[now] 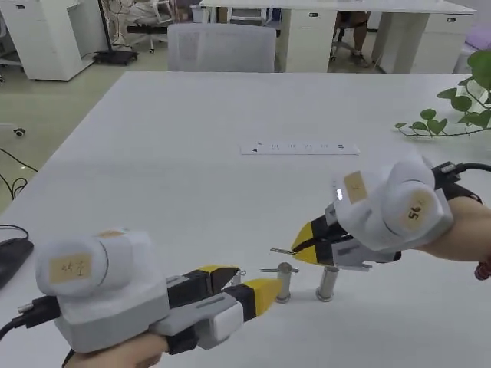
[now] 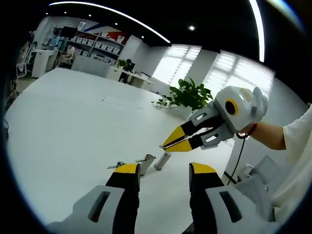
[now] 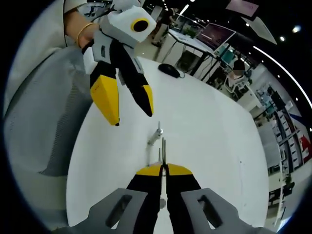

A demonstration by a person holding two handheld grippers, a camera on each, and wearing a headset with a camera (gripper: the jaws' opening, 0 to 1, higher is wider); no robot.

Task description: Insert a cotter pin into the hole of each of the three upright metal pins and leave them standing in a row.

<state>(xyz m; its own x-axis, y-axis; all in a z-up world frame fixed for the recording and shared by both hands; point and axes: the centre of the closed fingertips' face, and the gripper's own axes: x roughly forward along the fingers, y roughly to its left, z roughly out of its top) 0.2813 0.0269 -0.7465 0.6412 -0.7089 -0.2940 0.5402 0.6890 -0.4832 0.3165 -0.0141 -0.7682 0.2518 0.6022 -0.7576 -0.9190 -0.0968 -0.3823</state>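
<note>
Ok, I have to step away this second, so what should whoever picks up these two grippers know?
The left gripper is open and empty, low beside the row. The right gripper is shut on a loose cotter pin and hovers over the row.
Done: the middle metal pin carries an inserted cotter pin. The near metal pin, partly hidden by the left gripper, seems pinned too.
Left: the far metal pin looks bare and needs the held one.

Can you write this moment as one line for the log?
right tool: shut on cotter pin | left tool: open, by upright metal pins | step: bringing cotter pin in
</note>
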